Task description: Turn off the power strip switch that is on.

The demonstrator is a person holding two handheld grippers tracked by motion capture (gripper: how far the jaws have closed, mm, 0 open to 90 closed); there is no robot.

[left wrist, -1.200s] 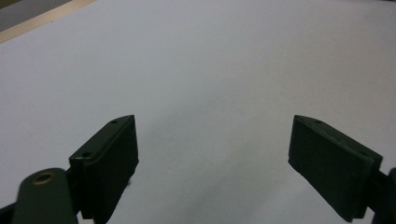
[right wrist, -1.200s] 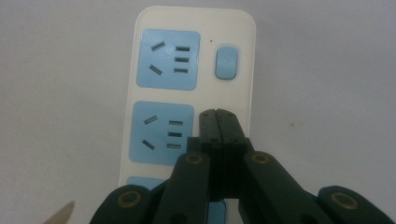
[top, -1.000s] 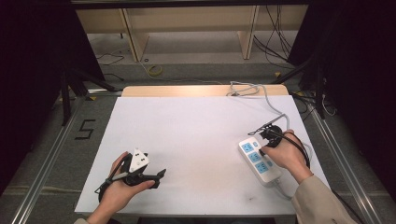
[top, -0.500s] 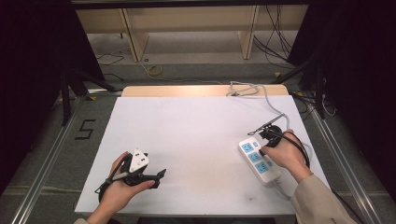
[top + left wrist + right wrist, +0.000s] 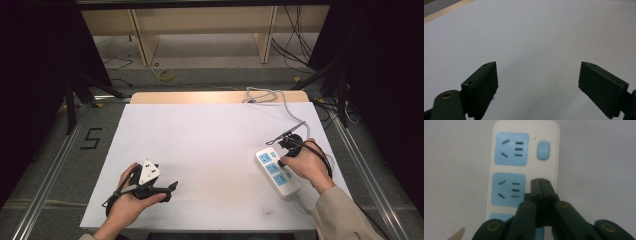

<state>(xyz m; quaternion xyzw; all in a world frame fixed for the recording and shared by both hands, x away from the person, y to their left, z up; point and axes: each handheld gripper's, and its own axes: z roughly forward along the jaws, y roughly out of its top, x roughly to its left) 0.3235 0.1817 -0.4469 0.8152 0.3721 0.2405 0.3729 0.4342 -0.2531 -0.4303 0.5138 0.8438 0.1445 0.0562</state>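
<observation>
High view: nothing changed over last second, both hands kept still. Right gripper (image 5: pixel 540 180), jaws pressed together and empty, hovered above power strip (image 5: pixel 278 172) near desk's right edge, short of switch (image 5: pixel 543 150). Left gripper (image 5: pixel 537 82) gaped empty near front-left corner. Press was not begun.

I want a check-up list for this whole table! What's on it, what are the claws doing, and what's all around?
Surface: white table, bare in the middle, with a wooden strip along its far edge.
Job's things: white power strip with blue sockets, flat near the right edge; its blue switch sits beside the end socket.
Clutter: nothing seen.
Grippers: left claw open over bare table, nothing between its jaws; right claw shut, held over the strip with its tips short of the switch; touching or not, cannot tell.
Cables: grey cord runs off the far edge; loose wires on the floor behind.
Surroundings: wooden shelf frame, dark curtains, a "5" mark on the floor.
</observation>
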